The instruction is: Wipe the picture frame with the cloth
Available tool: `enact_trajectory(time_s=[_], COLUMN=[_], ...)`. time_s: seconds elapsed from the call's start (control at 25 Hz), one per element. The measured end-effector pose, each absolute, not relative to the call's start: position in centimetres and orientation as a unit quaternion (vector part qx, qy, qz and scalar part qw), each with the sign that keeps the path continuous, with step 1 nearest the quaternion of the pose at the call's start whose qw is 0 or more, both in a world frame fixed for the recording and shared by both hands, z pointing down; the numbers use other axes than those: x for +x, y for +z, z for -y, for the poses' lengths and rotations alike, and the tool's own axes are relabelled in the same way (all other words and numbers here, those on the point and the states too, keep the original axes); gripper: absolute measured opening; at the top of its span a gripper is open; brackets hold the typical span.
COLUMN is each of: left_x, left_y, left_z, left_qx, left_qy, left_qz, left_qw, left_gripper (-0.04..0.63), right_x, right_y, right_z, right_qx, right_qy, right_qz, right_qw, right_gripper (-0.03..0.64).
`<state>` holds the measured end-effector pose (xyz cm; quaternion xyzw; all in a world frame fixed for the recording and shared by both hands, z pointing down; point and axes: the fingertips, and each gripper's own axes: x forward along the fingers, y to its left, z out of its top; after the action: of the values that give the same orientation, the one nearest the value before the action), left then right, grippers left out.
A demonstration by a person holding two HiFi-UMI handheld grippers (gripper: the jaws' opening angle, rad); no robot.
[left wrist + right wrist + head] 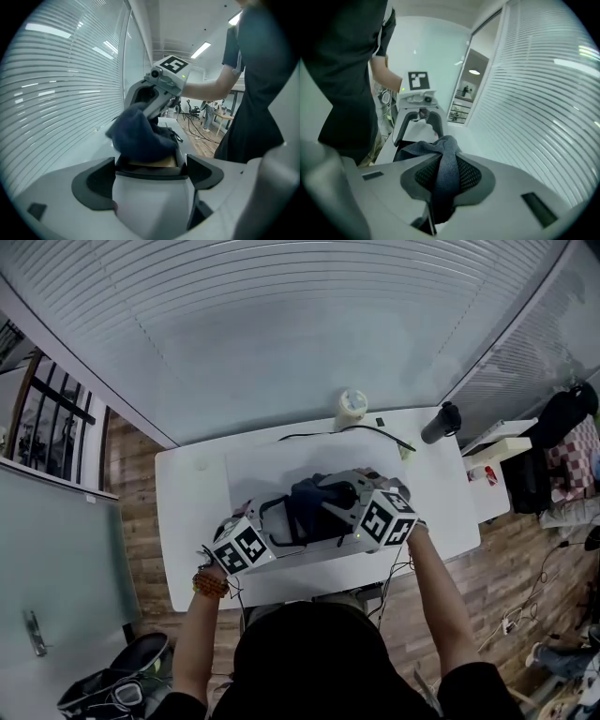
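Over white table point(183, 512), left gripper point(150, 178) fingers clamp picture frame point(154, 162); right gripper point(445, 177) fingers pinch cloth point(440, 147).

place: office | white desk point(187, 521) | slatted blinds point(281, 315) | ceiling strip lights point(200, 49) | wood floor point(506, 559)

No text, brand or number is readable anywhere. My left gripper point(151, 161) carries a left cube point(246, 549) with black-and-white square marker patterns, no letters or digits. It's the same on the right cube point(386, 518) of my right gripper point(443, 173). Each gripper view shows one such marker on the other gripper's cube. Any print on the cup point(351, 409) at the tabletop's far edge is too small to read.
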<state>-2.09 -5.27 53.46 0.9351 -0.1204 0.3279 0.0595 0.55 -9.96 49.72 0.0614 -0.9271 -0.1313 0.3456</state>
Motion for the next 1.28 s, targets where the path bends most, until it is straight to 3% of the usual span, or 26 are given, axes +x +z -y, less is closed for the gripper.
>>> enact_trajectory(time_s=[0.24,0.76,1.08,1.28], left_x=[-2.5,-2.3,-2.1,-2.0], left_y=[53.5,53.7,53.7,53.8], left_z=[5.3,5.2,5.3,5.2], left_qx=[0.933,0.931,0.932,0.932], left_qy=[0.331,0.337,0.334,0.333], left_qz=[0.125,0.115,0.12,0.12], left_qw=[0.07,0.078,0.074,0.074], left_gripper=[0.469,0.469,0.469,0.469], right_x=[6.4,4.9,6.4,7.2], right_y=[52.3,53.7,51.4,53.6], right_z=[12.2,3.5,5.7,6.0], right_qx=[0.07,0.021,0.062,0.04], right_qy=[-0.131,-0.108,-0.113,-0.116], right_qz=[0.899,0.902,0.915,0.885], right_qw=[0.411,0.417,0.382,0.449], right_gripper=[0.054,0.051,0.055,0.055])
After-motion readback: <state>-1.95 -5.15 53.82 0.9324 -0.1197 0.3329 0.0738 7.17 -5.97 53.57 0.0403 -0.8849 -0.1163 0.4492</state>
